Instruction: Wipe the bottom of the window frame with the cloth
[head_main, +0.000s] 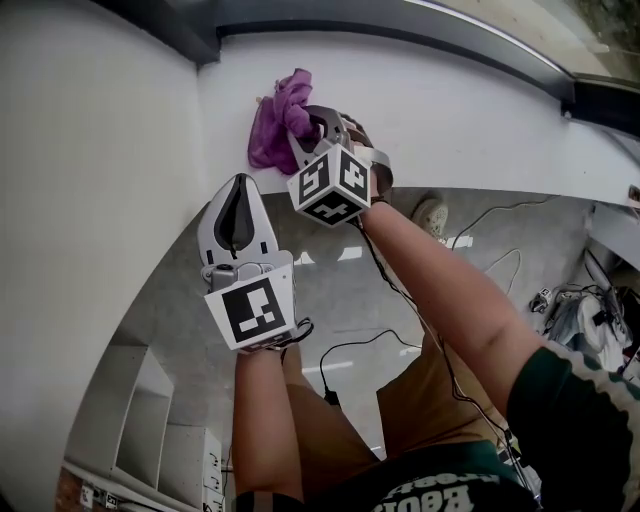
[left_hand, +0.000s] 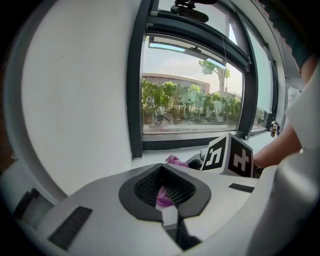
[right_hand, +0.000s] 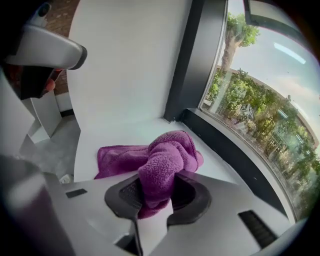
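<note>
- While the purple cloth (right_hand: 165, 155) is bunched on the white sill (head_main: 460, 95), near the corner of the dark window frame (right_hand: 235, 150), a fold of it is clamped between the fingers (right_hand: 120, 197) of the right gripper (right_hand: 155, 192).
- The remaining cloth is spread flat on the sill beyond the jaws.
- The left gripper (left_hand: 162, 170) is held short of the cloth, with its fingers (left_hand: 140, 187) brought together on nothing; purple is only glimpsed through the hollow between them.

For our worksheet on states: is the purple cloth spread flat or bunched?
Bunched: the cloth rises as a crumpled wad from the right gripper, one end trailing on the sill.
</note>
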